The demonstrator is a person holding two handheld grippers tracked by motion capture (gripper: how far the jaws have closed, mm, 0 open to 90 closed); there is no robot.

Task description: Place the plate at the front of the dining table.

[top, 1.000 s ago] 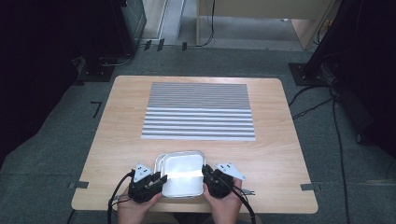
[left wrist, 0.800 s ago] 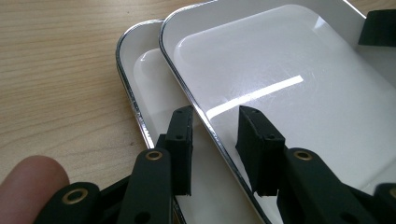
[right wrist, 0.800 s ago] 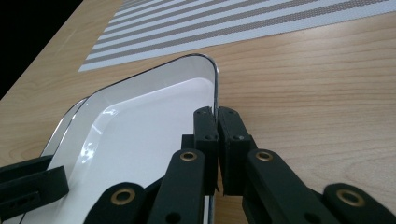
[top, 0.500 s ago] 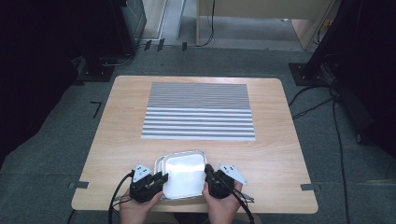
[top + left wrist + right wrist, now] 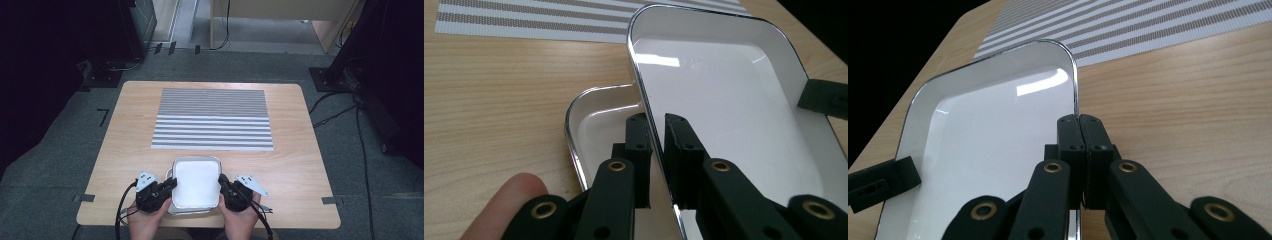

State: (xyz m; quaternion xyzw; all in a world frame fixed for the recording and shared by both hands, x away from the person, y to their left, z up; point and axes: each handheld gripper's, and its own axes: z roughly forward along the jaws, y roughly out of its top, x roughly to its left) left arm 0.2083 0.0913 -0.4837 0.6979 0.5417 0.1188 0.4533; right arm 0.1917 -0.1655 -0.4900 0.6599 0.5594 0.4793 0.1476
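Grey carpet and trailing cables surround a pale wooden table, where a striped mat lies across the middle. Near the person's edge, a white tray with a shiny metal rim is gripped from both sides. The left gripper has its jaws clamped over the tray's left rim, and in the left gripper view the rim passes between the black jaws while a second white tray sits below it on the wood. The right gripper pinches the right rim, jaws pressed nearly together on the thin edge. Both hands hold the tools from the table's near side.
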